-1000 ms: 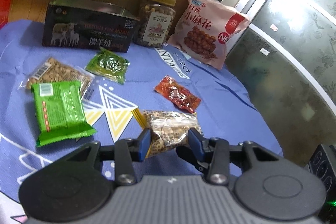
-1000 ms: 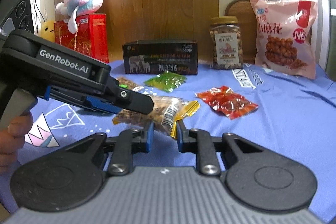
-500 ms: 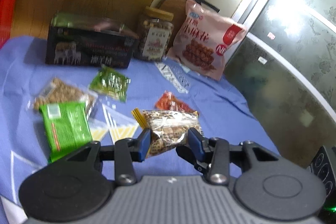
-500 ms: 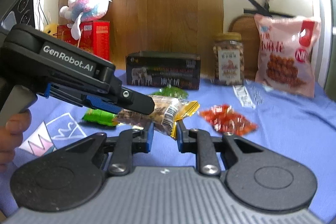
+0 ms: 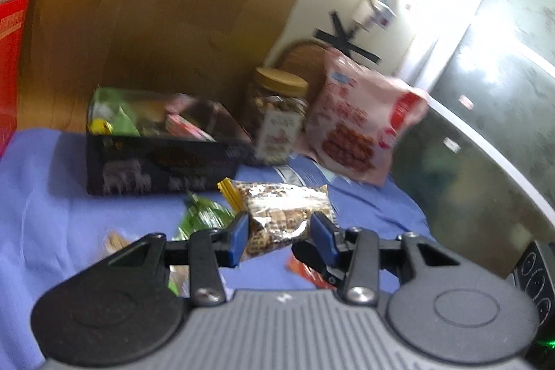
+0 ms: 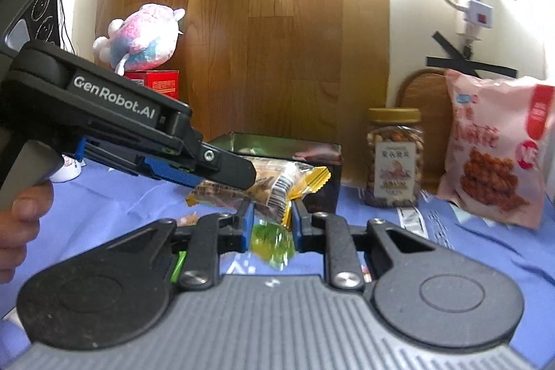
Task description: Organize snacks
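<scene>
Snack packet (image 5: pixel 282 214), clear-fronted with yellow crimped ends, is held above the blue cloth (image 5: pixel 45 189) of the desk, clamped from both sides at once. In the left wrist view the left hand-held gripper (image 5: pixel 280 237) is closed on the packet's near end, blue pads pressed against either side, the packet jutting forward and slightly upward from between them. To its left a small green packet (image 5: pixel 204 214) lies on the cloth, and behind it stands a dark open tin box (image 5: pixel 163 162) with wrappers inside. Further right a jar with a tan lid (image 5: pixel 277 117) and a large pink snack bag (image 5: pixel 360 127) are propped near the wall.

In the right wrist view the left hand-held gripper is seen reaching in from the left, gripped by a person's hand (image 6: pixel 20 224). The right hand-held gripper (image 6: pixel 271 218) is closed on the packet's barcode end, directly below the left one's tip. Beyond the packet the tin box is seen, close behind. A plush toy (image 6: pixel 142 33) sits on a red box (image 6: pixel 156 82) at the back left.
</scene>
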`<state>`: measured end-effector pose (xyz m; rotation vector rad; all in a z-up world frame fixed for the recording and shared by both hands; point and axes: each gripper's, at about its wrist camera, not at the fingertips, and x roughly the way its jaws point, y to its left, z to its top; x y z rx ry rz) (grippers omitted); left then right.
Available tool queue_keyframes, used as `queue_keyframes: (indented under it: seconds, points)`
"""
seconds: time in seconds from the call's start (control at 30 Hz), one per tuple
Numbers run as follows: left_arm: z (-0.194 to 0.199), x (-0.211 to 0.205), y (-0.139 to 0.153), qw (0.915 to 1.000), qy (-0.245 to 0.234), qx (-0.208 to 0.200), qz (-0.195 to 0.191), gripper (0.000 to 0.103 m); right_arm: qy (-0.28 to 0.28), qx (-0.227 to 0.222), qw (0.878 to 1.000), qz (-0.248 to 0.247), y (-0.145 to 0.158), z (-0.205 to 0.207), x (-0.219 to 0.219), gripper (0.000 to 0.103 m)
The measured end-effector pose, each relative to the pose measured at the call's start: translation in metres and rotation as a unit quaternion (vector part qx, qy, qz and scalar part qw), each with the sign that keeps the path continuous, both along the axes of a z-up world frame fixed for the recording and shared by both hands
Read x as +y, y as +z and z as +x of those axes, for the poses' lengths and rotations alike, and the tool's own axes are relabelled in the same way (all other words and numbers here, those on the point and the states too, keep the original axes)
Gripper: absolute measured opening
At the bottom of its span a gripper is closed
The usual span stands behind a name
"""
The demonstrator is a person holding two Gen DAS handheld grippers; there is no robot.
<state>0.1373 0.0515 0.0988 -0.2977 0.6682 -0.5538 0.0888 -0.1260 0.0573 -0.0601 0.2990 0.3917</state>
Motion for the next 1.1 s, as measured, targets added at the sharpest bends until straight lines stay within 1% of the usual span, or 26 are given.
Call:
queue_keyframes:
  seconds: [0.17, 0.23, 0.3, 0.37, 0.4, 0.43, 0.47, 0.5, 0.53, 0.57, 0.63, 0.7, 0.73, 0.8, 0.87, 0.93, 0.97, 1.0, 1.03, 1.07, 1.1]
  points:
    - [0.062, 0.018, 0.014, 0.9993, 0.036, -0.008, -0.002, 0.039, 0.021, 0.004, 0.999, 0.024, 0.015, 0.072, 0.013, 0.025]
    - [0.086, 0.022, 0.015, 0.9983, 0.056, -0.011, 0.011, 0.039, 0.033, 0.019, 0.999, 0.037, 0.017, 0.104, 0.019, 0.025]
    - [0.109, 0.025, 0.012, 0.9969, 0.072, -0.013, 0.028, 0.039, 0.039, 0.033, 0.997, 0.049, 0.012, 0.132, 0.026, 0.025]
    - [0.131, 0.026, 0.002, 0.9957, 0.082, -0.002, 0.042, 0.04, 0.038, 0.036, 0.998, 0.033, 0.002, 0.151, 0.038, 0.027]
    - [0.143, 0.024, -0.007, 0.9949, 0.087, 0.009, 0.05, 0.04, 0.036, 0.039, 0.998, 0.016, -0.005, 0.158, 0.045, 0.032]
    - [0.151, 0.023, -0.014, 0.9941, 0.09, 0.019, 0.057, 0.042, 0.035, 0.043, 0.998, 0.0, -0.012, 0.162, 0.051, 0.038]
    - [0.157, 0.021, -0.021, 0.9929, 0.094, 0.028, 0.066, 0.043, 0.032, 0.042, 0.998, -0.016, -0.018, 0.164, 0.056, 0.04]
    - [0.16, 0.02, -0.025, 0.9916, 0.098, 0.032, 0.078, 0.042, 0.026, 0.03, 0.999, -0.019, -0.019, 0.16, 0.055, 0.041]
    - [0.159, 0.021, -0.028, 0.9908, 0.1, 0.031, 0.086, 0.043, 0.027, 0.03, 0.999, -0.016, -0.017, 0.155, 0.053, 0.042]
    - [0.154, 0.025, -0.027, 0.9909, 0.1, 0.023, 0.086, 0.042, 0.03, 0.032, 0.999, -0.001, -0.013, 0.149, 0.046, 0.042]
    - [0.136, 0.037, -0.02, 0.9923, 0.1, 0.001, 0.073, 0.042, 0.038, 0.038, 0.998, 0.038, -0.007, 0.13, 0.03, 0.042]
    - [0.111, 0.049, -0.016, 0.9938, 0.092, -0.01, 0.062, 0.043, 0.057, 0.071, 0.993, 0.079, -0.008, 0.111, 0.013, 0.042]
    - [0.102, 0.054, -0.017, 0.9941, 0.087, -0.006, 0.064, 0.043, 0.066, 0.097, 0.989, 0.094, -0.012, 0.104, 0.008, 0.042]
    - [0.086, 0.058, -0.023, 0.994, 0.08, 0.015, 0.073, 0.043, 0.086, 0.153, 0.977, 0.121, -0.026, 0.087, -0.002, 0.041]
    - [0.067, 0.065, -0.035, 0.9943, 0.069, 0.04, 0.071, 0.043, 0.097, 0.188, 0.967, 0.14, -0.037, 0.062, -0.007, 0.04]
    - [0.05, 0.074, -0.047, 0.994, 0.061, 0.071, 0.057, 0.043, 0.105, 0.205, 0.96, 0.157, -0.044, 0.041, -0.008, 0.04]
    - [0.041, 0.078, -0.052, 0.994, 0.056, 0.082, 0.045, 0.043, 0.113, 0.207, 0.959, 0.158, -0.046, 0.029, -0.007, 0.04]
    - [0.031, 0.08, -0.056, 0.9939, 0.051, 0.091, 0.035, 0.043, 0.119, 0.204, 0.96, 0.151, -0.044, 0.023, -0.003, 0.041]
    - [0.023, 0.081, -0.059, 0.9938, 0.047, 0.097, 0.028, 0.045, 0.125, 0.197, 0.963, 0.135, -0.044, 0.013, 0.003, 0.041]
    - [0.016, 0.081, -0.062, 0.9937, 0.044, 0.1, 0.024, 0.045, 0.13, 0.194, 0.965, 0.121, -0.043, 0.006, 0.011, 0.041]
    - [0.009, 0.079, -0.066, 0.9933, 0.043, 0.105, 0.022, 0.043, 0.143, 0.197, 0.964, 0.11, -0.045, 0.002, 0.019, 0.042]
